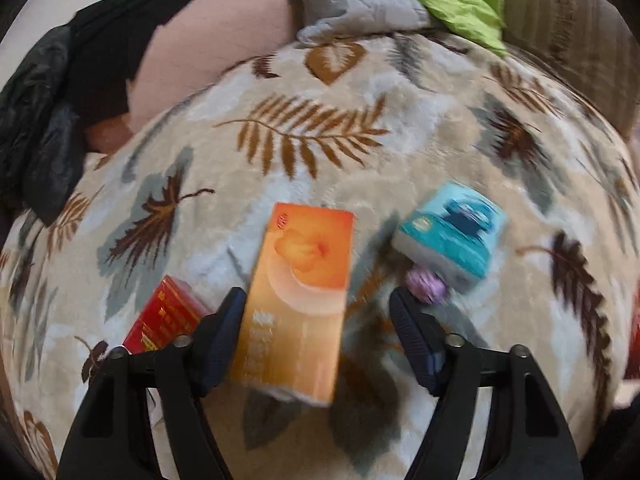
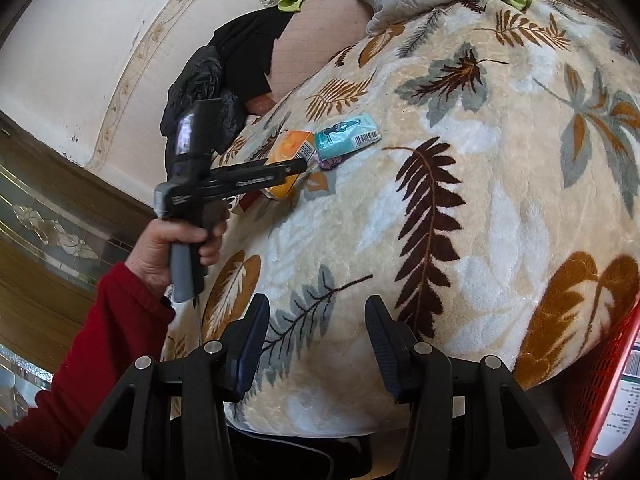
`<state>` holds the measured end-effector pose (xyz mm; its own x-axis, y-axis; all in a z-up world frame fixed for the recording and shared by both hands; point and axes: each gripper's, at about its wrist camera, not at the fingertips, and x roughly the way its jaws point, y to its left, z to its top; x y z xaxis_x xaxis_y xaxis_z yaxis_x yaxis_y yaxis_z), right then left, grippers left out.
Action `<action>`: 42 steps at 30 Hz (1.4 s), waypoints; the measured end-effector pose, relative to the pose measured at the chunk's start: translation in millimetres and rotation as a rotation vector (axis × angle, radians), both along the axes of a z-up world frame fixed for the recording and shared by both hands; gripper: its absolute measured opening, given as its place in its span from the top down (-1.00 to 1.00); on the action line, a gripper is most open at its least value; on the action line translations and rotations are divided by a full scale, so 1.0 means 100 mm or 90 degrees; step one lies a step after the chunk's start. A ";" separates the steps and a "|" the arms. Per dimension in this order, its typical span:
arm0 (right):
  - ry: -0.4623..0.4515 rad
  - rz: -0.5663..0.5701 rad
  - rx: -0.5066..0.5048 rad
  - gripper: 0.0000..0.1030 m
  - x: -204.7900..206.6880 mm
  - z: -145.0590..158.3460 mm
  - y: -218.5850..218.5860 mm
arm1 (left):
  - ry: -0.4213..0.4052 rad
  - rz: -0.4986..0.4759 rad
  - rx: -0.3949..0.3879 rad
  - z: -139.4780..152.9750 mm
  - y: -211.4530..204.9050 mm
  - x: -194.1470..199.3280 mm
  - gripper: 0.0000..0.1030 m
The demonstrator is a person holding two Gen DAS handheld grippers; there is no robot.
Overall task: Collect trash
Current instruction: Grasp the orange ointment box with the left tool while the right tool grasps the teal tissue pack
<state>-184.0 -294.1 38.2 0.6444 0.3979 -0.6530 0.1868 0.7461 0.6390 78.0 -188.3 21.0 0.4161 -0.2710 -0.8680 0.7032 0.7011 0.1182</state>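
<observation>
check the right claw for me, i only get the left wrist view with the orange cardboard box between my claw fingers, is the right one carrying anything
Observer: No. The right claw is open with nothing between its fingers, over the leaf-patterned fleece blanket.
Operator: where's a bin then
Observer: A red plastic mesh basket sits at the blanket's edge, on the right claw's right; white printed packaging seems to lie in it.
Operator: any label i can't see
Observer: The teal soft packet has a barcode on the side facing the right wrist camera.
</observation>
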 end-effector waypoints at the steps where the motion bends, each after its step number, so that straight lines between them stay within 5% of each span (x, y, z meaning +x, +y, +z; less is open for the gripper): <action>1: 0.000 -0.001 -0.003 -0.05 0.00 0.00 0.00 | 0.001 0.018 -0.001 -0.02 -0.01 0.03 0.07; 11: 0.021 -0.005 -0.032 -0.08 0.26 0.00 -0.10 | -0.027 0.140 -0.099 0.23 0.51 -0.49 0.09; 15: -0.006 0.005 -0.082 -0.08 0.78 0.13 -0.24 | -0.017 0.222 -0.151 0.35 0.86 -0.91 0.09; 19: -0.027 0.026 -0.127 -0.07 1.50 0.18 -0.33 | -0.069 0.264 -0.165 0.37 1.01 -1.24 0.09; 27: 0.063 0.040 -0.066 -0.06 2.62 -0.43 -0.56 | -0.076 0.258 -0.161 0.20 1.09 -1.21 0.08; 34: 0.073 0.086 -0.025 -0.06 2.31 -0.46 -0.61 | -0.069 0.268 -0.172 0.19 1.22 -1.11 0.08; 42: 0.078 0.190 0.028 -0.21 1.51 -0.37 -0.09 | -0.063 0.285 -0.193 0.24 1.29 -1.10 0.08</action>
<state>-33.4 -303.3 1.6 0.4122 0.5868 -0.6970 0.0413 0.7522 0.6577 -31.6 -59.7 44.5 0.6242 -0.2801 -0.7293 0.3245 0.9421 -0.0841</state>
